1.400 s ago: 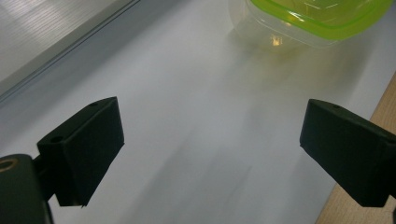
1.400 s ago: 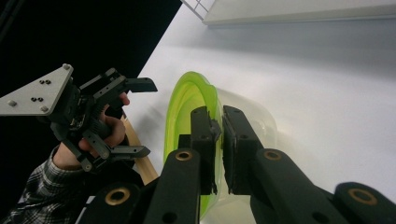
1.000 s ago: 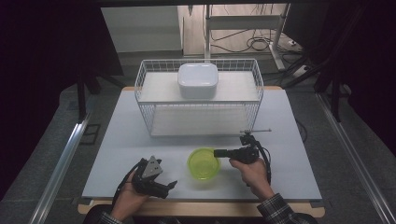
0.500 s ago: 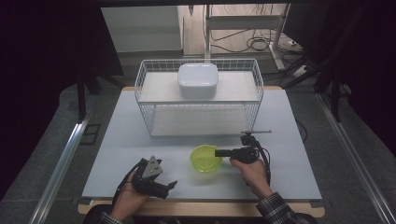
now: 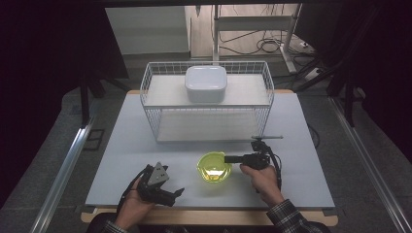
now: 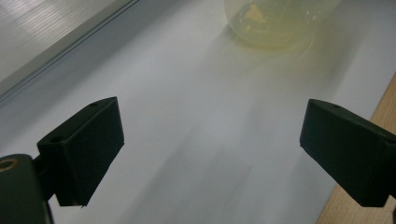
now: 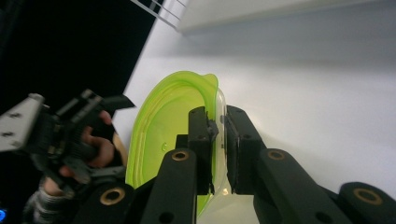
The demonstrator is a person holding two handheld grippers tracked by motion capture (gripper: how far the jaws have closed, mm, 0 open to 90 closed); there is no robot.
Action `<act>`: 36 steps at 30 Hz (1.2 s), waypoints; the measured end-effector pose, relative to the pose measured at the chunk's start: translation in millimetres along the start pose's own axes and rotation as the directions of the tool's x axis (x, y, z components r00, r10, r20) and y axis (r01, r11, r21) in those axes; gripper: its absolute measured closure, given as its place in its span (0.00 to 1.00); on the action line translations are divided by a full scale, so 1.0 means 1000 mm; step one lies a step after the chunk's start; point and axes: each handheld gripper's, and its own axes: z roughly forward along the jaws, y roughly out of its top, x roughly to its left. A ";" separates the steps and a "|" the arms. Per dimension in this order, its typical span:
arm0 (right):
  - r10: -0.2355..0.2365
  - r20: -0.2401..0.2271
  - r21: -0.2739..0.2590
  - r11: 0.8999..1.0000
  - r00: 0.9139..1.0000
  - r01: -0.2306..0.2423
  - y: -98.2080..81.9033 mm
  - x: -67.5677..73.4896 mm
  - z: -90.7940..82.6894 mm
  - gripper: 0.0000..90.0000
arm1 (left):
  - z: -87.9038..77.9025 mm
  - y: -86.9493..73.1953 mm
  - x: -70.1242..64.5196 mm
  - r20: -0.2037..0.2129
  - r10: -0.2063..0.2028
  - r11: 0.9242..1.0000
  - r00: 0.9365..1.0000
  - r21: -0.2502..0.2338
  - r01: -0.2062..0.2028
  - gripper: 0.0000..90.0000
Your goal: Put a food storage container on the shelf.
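A translucent green bowl stands on the white table near its front edge. My right gripper reaches it from the right, held level. In the right gripper view the jaws clamp the wall of the bowl, one inside and one outside. They have just been closing on that rim. My left gripper rests at the front left, pointing toward the bowl. Its jaws stand wide open over bare table, with the bowl farther ahead.
A white wire basket stands at the back middle of the table, with a white lidded container on its upper shelf. The table's wooden front edge runs beside my left gripper. Dark floor and metal rails surround the table.
The green bowl has shifted slightly away from the table's front edge in the right gripper's hold. The left gripper has kept still.
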 end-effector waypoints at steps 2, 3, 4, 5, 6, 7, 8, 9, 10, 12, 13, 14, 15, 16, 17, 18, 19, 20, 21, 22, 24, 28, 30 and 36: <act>0.001 -0.021 -0.025 1.000 1.000 -0.002 0.002 0.003 -0.005 0.91 | 0.000 0.000 0.000 -0.002 0.000 1.000 1.000 -0.001 0.000 0.07; -0.005 -0.031 -0.039 0.999 0.999 0.003 0.003 0.004 -0.007 0.91 | 0.000 0.000 0.001 -0.003 -0.002 1.000 1.000 -0.002 0.002 0.07; -0.008 -0.048 -0.048 0.999 0.999 0.005 0.005 0.007 -0.010 0.91 | 0.000 0.000 0.001 -0.003 -0.004 1.000 1.000 -0.003 0.004 0.07; -0.008 -0.062 -0.060 0.998 0.998 0.004 0.006 0.010 -0.013 0.91 | -0.001 0.000 0.001 -0.003 -0.005 1.000 1.000 -0.004 0.005 0.07; -0.013 -0.071 -0.071 0.997 0.997 0.008 0.008 0.014 -0.015 0.91 | -0.001 0.000 0.001 -0.005 -0.007 1.000 1.000 -0.004 0.007 0.07; -0.024 -0.083 -0.089 0.996 0.996 0.017 0.011 0.020 -0.019 0.91 | -0.001 0.000 0.001 -0.006 -0.007 1.000 1.000 -0.004 0.007 0.07; -0.037 -0.087 -0.103 0.994 0.995 0.028 0.015 0.026 -0.022 0.91 | -0.001 0.000 0.001 -0.006 -0.009 1.000 1.000 -0.008 0.009 0.07; -0.050 -0.092 -0.114 0.993 0.995 0.040 0.018 0.033 -0.026 0.91 | -0.002 0.000 0.001 -0.005 -0.006 1.000 1.000 -0.007 0.006 0.07; -0.063 -0.091 -0.125 0.991 0.994 0.052 0.021 0.038 -0.029 0.91 | -0.002 0.000 0.001 -0.006 -0.005 1.000 1.000 -0.009 0.005 0.07; -0.094 -0.097 -0.149 0.986 0.991 0.079 0.031 0.054 -0.039 0.91 | -0.002 0.000 0.001 -0.007 -0.002 1.000 1.000 -0.009 0.002 0.07; -0.105 -0.098 -0.159 0.983 0.990 0.089 0.035 0.061 -0.043 0.91 | -0.002 0.000 0.001 -0.008 -0.001 1.000 1.000 -0.008 0.001 0.07; -0.114 -0.102 -0.169 0.981 0.988 0.096 0.040 0.068 -0.046 0.91 | -0.002 0.001 0.002 -0.009 0.000 1.000 1.000 -0.009 -0.001 0.07; -0.128 -0.101 -0.184 0.977 0.987 0.108 0.046 0.074 -0.050 0.91 | -0.002 0.001 0.002 -0.008 0.002 1.000 1.000 -0.009 -0.003 0.07; -0.136 -0.104 -0.194 0.974 0.985 0.114 0.050 0.079 -0.052 0.91 | -0.002 0.001 0.002 -0.008 0.003 1.000 1.000 -0.009 -0.003 0.07; -0.145 -0.111 -0.210 0.970 0.983 0.120 0.058 0.090 -0.057 0.91 | -0.002 0.001 0.001 -0.008 0.000 1.000 1.000 -0.013 0.000 0.07; -0.158 -0.109 -0.230 0.965 0.981 0.130 0.065 0.098 -0.061 0.91 | -0.002 0.001 0.002 -0.008 0.002 1.000 1.000 -0.011 -0.002 0.07; -0.172 -0.108 -0.238 0.961 0.979 0.143 0.070 0.103 -0.063 0.91 | -0.002 0.001 0.002 -0.007 0.003 1.000 1.000 -0.011 -0.003 0.07; -0.172 -0.108 -0.248 0.958 0.979 0.141 0.075 0.109 -0.065 0.91 | -0.002 0.001 0.002 -0.007 0.003 1.000 1.000 -0.012 -0.004 0.07; -0.183 -0.108 -0.263 0.953 0.977 0.149 0.081 0.116 -0.068 0.91 | -0.002 0.001 0.002 -0.006 0.006 1.000 1.000 -0.010 -0.006 0.07; -0.188 -0.105 -0.274 0.949 0.977 0.153 0.086 0.121 -0.070 0.91 | -0.002 0.001 0.002 -0.005 0.003 1.000 1.000 -0.012 -0.003 0.07; -0.202 -0.105 -0.305 0.938 0.974 0.162 0.102 0.137 -0.075 0.91 | -0.002 0.001 0.002 -0.001 0.000 1.000 1.000 -0.012 0.000 0.07; -0.220 -0.056 -0.363 0.913 0.974 0.185 0.132 0.164 -0.081 0.91 | -0.002 0.001 0.002 0.002 -0.002 1.000 1.000 -0.012 0.002 0.07; -0.216 -0.019 -0.384 0.903 0.976 0.192 0.145 0.173 -0.080 0.91 | -0.002 0.001 0.002 0.005 -0.001 1.000 1.000 -0.013 0.001 0.07; -0.123 0.086 -0.454 0.879 0.989 0.148 0.186 0.182 -0.071 0.91 | -0.002 0.000 0.002 0.007 0.000 1.000 1.000 -0.014 0.000 0.07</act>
